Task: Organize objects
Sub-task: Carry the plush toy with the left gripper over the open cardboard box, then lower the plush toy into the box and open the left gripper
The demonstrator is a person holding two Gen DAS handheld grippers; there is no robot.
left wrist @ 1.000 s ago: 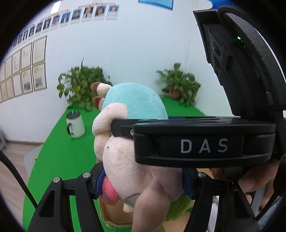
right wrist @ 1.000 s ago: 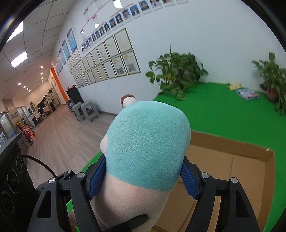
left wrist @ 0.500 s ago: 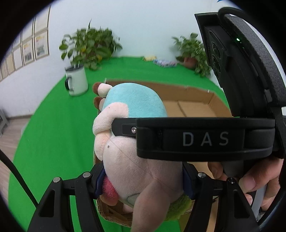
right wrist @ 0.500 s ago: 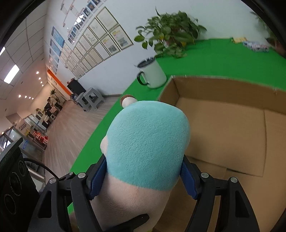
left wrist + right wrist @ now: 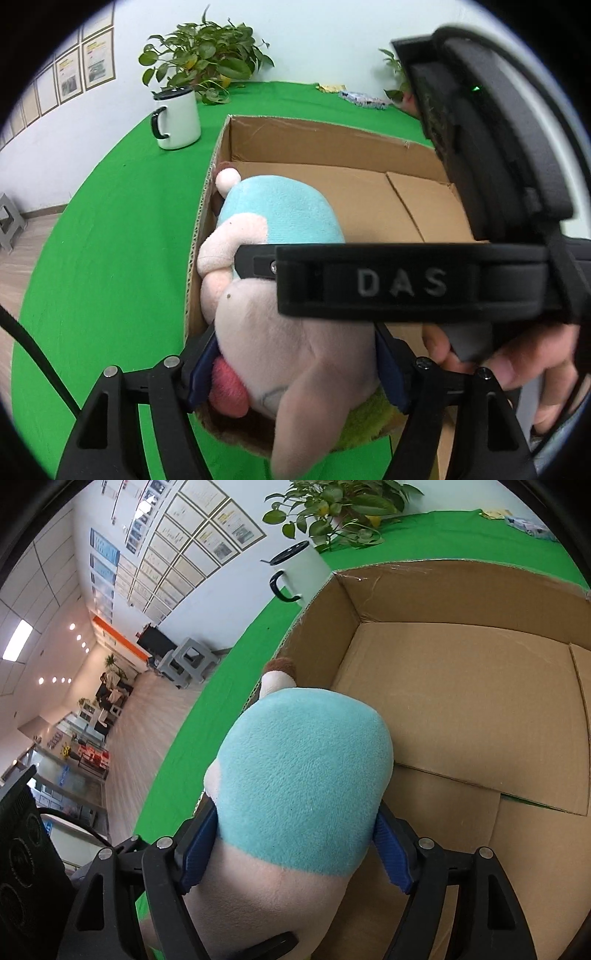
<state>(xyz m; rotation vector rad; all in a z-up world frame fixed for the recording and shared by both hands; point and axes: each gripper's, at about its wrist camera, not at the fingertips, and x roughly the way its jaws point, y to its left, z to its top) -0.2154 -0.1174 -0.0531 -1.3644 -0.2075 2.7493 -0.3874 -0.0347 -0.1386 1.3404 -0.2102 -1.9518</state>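
A plush toy point(image 5: 280, 350) with a light-blue cap, pink face and red tongue is held by both grippers at once. My left gripper point(image 5: 295, 369) has its blue pads against the toy's lower body, and its jaws are opening. My right gripper point(image 5: 295, 849) pinches the blue-capped head point(image 5: 303, 768), and its jaws are opening slightly too. In the left wrist view the right gripper's black body point(image 5: 406, 284) crosses the toy. The toy hangs over the near left corner of an open cardboard box point(image 5: 321, 129), beside its left wall point(image 5: 317, 635).
A white mug point(image 5: 177, 118) with a black handle stands on the green table cover point(image 5: 92, 258), left of the box's far corner. Potted plants point(image 5: 203, 55) line the back wall. A hand point(image 5: 517, 362) grips the right gripper's handle. Small items point(image 5: 362, 98) lie at the far edge.
Both grippers have sunk with the toy and tilted downward. The box, first mostly below the view, now fills the frame, and the toy is down at its left wall.
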